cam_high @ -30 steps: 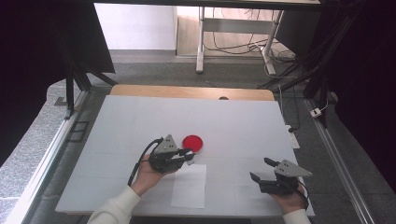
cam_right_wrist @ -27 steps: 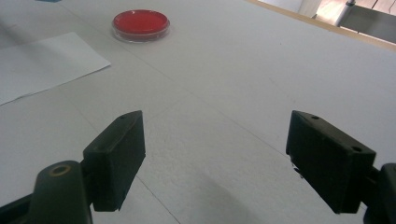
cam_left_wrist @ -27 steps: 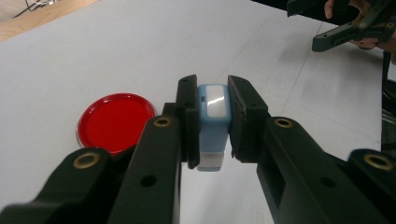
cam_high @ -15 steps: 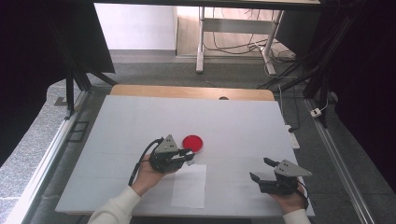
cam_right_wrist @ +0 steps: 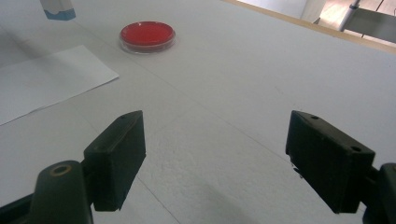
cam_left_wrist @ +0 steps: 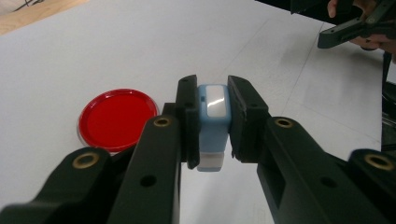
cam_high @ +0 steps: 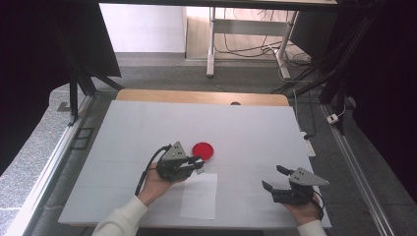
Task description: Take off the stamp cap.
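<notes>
From the high view, my left gripper point(cam_high: 195, 163) hangs just above the white table point(cam_high: 128, 132), near the red dish point(cam_high: 202, 151) and at the top edge of the sheet of paper point(cam_high: 199, 195). My right gripper point(cam_high: 275, 179) waits well apart at the near right. What I carry is too small to make out from up here.

In the left gripper view my jaws are clamped on a small pale-blue block point(cam_left_wrist: 212, 119) with a white end, upright between them, lifted off the table, the red dish just to its side. I judge this the carrying step: the block is picked up and not yet set down. The next move calls for steady travel over the dish or the paper and a gentle release.

In the right gripper view my right gripper's point(cam_right_wrist: 215, 154) jaws stand wide apart with nothing between them, and the dish's clear rim shows better from this low angle
</notes>
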Tool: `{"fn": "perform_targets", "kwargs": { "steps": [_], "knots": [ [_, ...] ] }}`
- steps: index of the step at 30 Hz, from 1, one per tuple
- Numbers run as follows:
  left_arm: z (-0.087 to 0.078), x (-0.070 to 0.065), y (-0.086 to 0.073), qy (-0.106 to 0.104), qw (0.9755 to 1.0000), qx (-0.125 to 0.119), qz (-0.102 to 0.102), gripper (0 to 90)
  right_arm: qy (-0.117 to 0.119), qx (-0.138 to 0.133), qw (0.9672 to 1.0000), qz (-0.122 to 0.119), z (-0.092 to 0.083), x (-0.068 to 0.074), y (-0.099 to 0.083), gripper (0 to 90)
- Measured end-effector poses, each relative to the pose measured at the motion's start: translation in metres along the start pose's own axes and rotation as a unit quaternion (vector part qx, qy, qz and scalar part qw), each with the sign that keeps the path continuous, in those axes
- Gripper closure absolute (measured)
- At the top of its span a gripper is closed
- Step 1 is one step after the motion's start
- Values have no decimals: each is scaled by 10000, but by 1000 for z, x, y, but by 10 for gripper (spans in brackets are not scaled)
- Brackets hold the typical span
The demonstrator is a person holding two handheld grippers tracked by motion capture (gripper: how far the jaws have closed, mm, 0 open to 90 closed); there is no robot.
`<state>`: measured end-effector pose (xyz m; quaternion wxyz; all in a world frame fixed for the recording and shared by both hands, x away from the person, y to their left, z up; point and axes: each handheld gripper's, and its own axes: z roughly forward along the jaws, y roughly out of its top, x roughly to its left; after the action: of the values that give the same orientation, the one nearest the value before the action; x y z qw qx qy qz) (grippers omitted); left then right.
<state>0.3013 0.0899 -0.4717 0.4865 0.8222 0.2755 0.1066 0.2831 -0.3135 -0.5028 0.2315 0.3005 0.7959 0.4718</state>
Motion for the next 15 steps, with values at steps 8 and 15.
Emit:
{"fn": "perform_targets", "kwargs": {
  "steps": [8, 15],
  "knots": [
    [-3, -2, 2, -84, 9999, -75, -12, 748, 56, -98, 9999, 71, 5, 1, 5, 203],
    [-7, -4, 1, -2, 9999, -65, 90, 748, 54, -95, 9999, 17, 5, 9, 10, 209]
  ]
}}
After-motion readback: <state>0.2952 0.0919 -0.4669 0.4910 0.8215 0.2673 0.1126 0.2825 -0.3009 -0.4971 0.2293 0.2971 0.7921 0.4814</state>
